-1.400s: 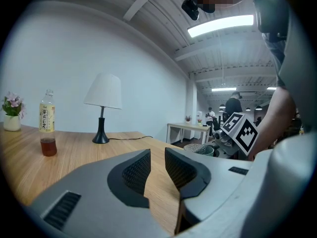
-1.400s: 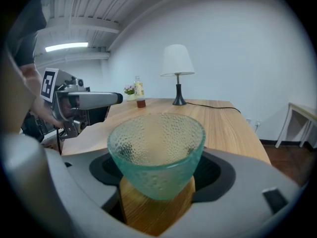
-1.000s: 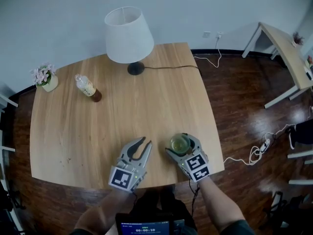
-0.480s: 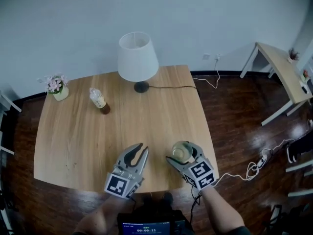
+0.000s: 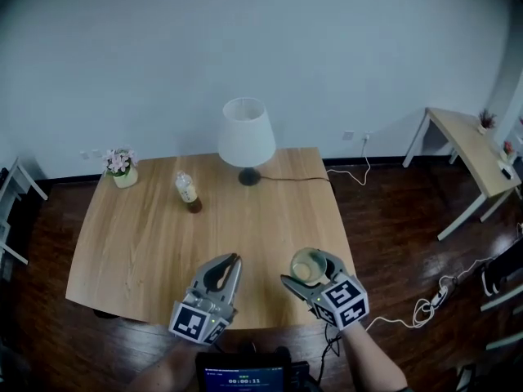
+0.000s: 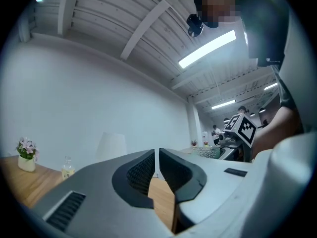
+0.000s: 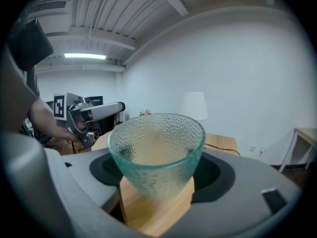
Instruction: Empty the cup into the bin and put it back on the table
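Observation:
A pale green dimpled glass cup (image 5: 305, 267) (image 7: 156, 150) sits upright between the fingers of my right gripper (image 5: 308, 265) (image 7: 157, 182), which is shut on its lower body and holds it in the air above the near right part of the wooden table (image 5: 155, 235). What is inside the cup I cannot make out. My left gripper (image 5: 232, 260) (image 6: 157, 166) hovers beside it, to the left, with its jaws together and nothing between them. No bin shows in any view.
On the table's far side stand a white lamp (image 5: 247, 133), a small bottle (image 5: 189, 191) and a flower pot (image 5: 122, 167). A light side table (image 5: 474, 149) stands at the right, and cables (image 5: 425, 302) lie on the dark floor.
Both grippers have risen well above the table, the right one carrying the cup up with it. The head view has pulled back, so the table looks smaller and more wall shows.

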The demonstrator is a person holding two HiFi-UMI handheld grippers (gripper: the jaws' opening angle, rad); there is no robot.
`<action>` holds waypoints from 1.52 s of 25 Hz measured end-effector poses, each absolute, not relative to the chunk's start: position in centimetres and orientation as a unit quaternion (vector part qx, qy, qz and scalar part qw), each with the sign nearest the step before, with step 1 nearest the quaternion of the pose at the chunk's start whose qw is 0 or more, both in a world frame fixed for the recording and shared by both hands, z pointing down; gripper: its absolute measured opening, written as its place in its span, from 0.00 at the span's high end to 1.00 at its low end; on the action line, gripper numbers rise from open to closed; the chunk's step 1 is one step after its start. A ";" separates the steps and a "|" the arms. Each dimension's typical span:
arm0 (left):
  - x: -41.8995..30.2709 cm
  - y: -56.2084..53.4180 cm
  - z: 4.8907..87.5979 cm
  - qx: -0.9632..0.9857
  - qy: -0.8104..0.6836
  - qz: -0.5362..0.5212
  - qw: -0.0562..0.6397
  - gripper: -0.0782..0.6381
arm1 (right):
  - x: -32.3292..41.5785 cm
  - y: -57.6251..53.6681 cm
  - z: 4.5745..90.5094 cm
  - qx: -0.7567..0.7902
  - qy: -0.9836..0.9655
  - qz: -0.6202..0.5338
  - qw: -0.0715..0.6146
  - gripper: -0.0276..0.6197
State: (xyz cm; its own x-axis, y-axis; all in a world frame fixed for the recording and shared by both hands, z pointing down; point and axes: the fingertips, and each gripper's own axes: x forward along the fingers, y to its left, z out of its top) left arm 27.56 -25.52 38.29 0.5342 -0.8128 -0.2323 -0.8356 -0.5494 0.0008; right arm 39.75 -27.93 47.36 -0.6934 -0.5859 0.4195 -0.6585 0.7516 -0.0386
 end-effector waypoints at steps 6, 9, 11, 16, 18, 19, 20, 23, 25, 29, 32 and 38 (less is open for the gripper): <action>25.9 -23.1 35.8 -0.862 0.485 0.123 0.080 0.89 | 38.4 -26.1 44.3 0.326 -0.924 0.075 0.184 0.36; 25.4 -22.1 34.9 -0.858 0.491 0.123 0.083 0.89 | 37.8 -25.4 43.2 0.314 -0.929 0.069 0.183 0.36; 25.1 -21.5 34.3 -0.853 0.500 0.126 0.083 0.89 | 37.2 -25.0 42.8 0.302 -0.933 0.066 0.183 0.36; 23.2 -19.7 32.8 -0.832 0.531 0.131 0.093 0.89 | 35.0 -24.1 41.8 0.264 -0.946 0.053 0.181 0.36; 22.1 -18.7 32.3 -0.820 0.550 0.127 0.098 0.89 | 33.8 -23.7 41.4 0.244 -0.952 0.048 0.182 0.36; 21.5 -18.2 32.2 -0.813 0.559 0.125 0.100 0.89 | 33.1 -23.6 41.1 0.231 -0.955 0.045 0.181 0.36; 20.9 -17.6 32.0 -0.806 0.570 0.122 0.103 0.89 | 32.3 -23.4 40.9 0.218 -0.959 0.040 0.180 0.36; 18.5 -15.6 31.7 -0.778 0.607 0.115 0.113 0.89 | 29.5 -22.6 40.5 0.172 -0.969 0.023 0.175 0.36; 16.7 -14.0 31.7 -0.758 0.632 0.117 0.111 0.89 | 27.6 -21.6 40.7 0.143 -0.973 0.020 0.178 0.36; 13.4 -11.1 32.3 -0.724 0.672 0.112 0.106 0.89 | 24.1 -19.3 40.8 0.091 -0.977 0.015 0.194 0.36; 11.0 -9.1 32.4 -0.704 0.692 0.109 0.115 0.89 | 21.3 -18.0 40.5 0.063 -0.979 0.004 0.196 0.36; 5.3 -5.7 31.9 -0.671 0.718 0.115 0.143 0.89 | 15.1 -15.5 39.5 0.029 -0.980 -0.009 0.194 0.36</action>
